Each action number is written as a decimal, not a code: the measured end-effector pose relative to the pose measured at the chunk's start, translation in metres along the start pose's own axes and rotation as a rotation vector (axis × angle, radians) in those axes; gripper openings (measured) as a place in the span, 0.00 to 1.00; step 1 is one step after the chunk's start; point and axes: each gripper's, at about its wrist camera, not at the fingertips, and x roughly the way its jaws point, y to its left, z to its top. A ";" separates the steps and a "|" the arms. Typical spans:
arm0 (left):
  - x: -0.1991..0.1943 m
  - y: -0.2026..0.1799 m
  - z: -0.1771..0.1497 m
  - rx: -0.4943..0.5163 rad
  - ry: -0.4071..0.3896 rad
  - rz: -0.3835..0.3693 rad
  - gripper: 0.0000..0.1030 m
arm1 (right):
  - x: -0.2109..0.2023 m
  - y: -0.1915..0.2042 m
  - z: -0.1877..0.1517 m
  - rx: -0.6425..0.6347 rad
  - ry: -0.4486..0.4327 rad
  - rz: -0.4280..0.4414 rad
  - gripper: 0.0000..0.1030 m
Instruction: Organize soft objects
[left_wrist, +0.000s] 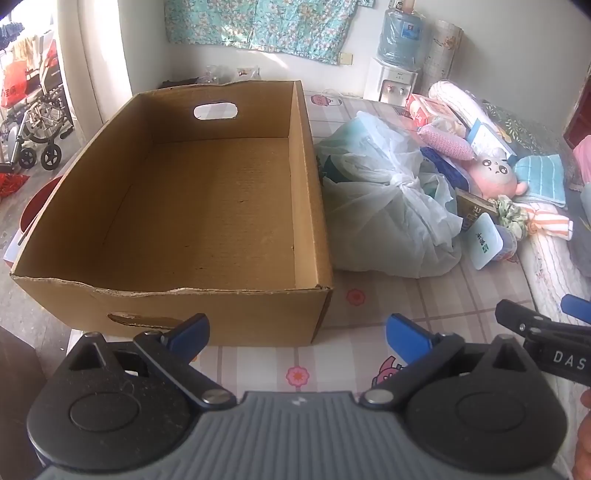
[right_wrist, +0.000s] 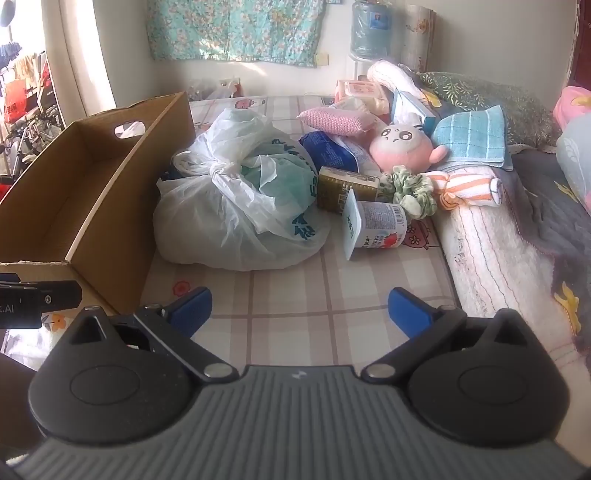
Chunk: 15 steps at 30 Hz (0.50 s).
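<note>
both claws released: left claw (left_wrist: 297, 334) facing bare cardboard box (left_wrist: 207, 192), right claw (right_wrist: 299, 308) facing tied plastic bag (right_wrist: 236, 206). sorting not begun; next likely grasp a soft item.

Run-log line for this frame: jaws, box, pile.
left gripper: open, empty | right gripper: open, empty | cardboard box: empty | tied plastic bag: beside box | pink plush: in pile

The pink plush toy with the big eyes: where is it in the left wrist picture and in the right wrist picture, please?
Left wrist view: the pink plush toy lies at the right, beyond the knotted plastic bag, beside the blue towel.
Right wrist view: it lies right of centre, upper half, again beside the blue towel.
Shared landmark: the cardboard box, left of the bag in both views.
</note>
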 end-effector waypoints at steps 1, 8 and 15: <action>0.000 0.000 0.000 0.002 0.002 0.001 0.99 | 0.000 0.000 0.000 0.000 0.001 0.000 0.99; 0.003 -0.002 0.000 0.006 0.018 0.001 0.99 | 0.004 -0.001 -0.001 -0.002 0.016 0.001 0.99; 0.005 -0.003 0.000 0.005 0.022 0.003 0.99 | 0.006 -0.001 -0.001 -0.005 0.022 0.000 0.99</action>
